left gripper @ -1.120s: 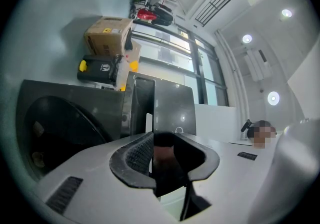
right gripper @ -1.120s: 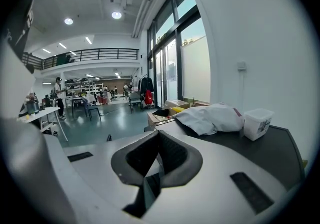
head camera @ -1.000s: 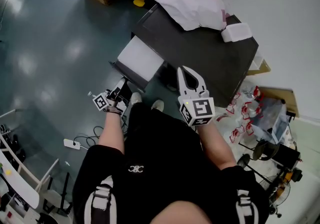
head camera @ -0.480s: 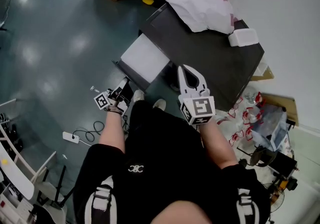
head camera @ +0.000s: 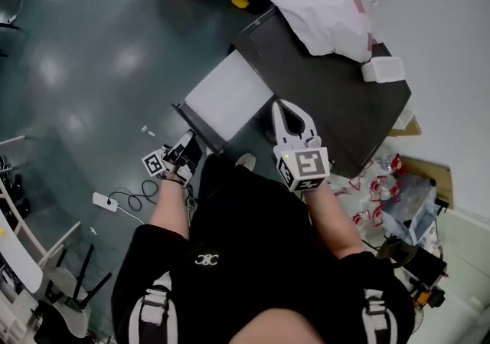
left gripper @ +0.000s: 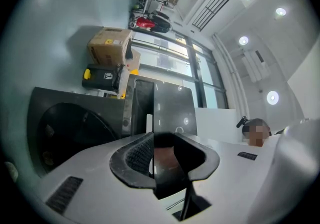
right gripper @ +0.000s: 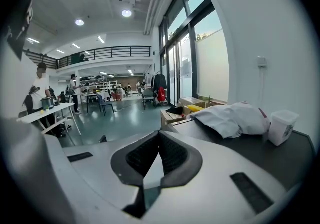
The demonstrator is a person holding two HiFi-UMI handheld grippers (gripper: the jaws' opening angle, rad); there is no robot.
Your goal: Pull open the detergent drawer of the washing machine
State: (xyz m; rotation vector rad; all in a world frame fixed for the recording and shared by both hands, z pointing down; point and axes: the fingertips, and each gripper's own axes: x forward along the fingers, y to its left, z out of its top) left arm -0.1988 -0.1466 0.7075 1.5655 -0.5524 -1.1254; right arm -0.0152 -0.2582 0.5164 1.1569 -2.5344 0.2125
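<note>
Detergent drawer (head camera: pixel 227 95) stood drawn well out of washing machine (head camera: pixel 337 105), left gripper (left gripper: pixel 167 150) clamped on its dark front panel (left gripper: pixel 172 103), right gripper (right gripper: pixel 159 140) closed, empty; little pull seemingly remained.

Left gripper (head camera: pixel 190 146) jaws clamped, right gripper (head camera: pixel 291 109) jaws together.

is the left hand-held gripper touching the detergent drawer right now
Touching. The left gripper view shows the left hand-held gripper closed on the dark front of the detergent drawer, which stands between its jaws with both pads pressed against it.
</note>
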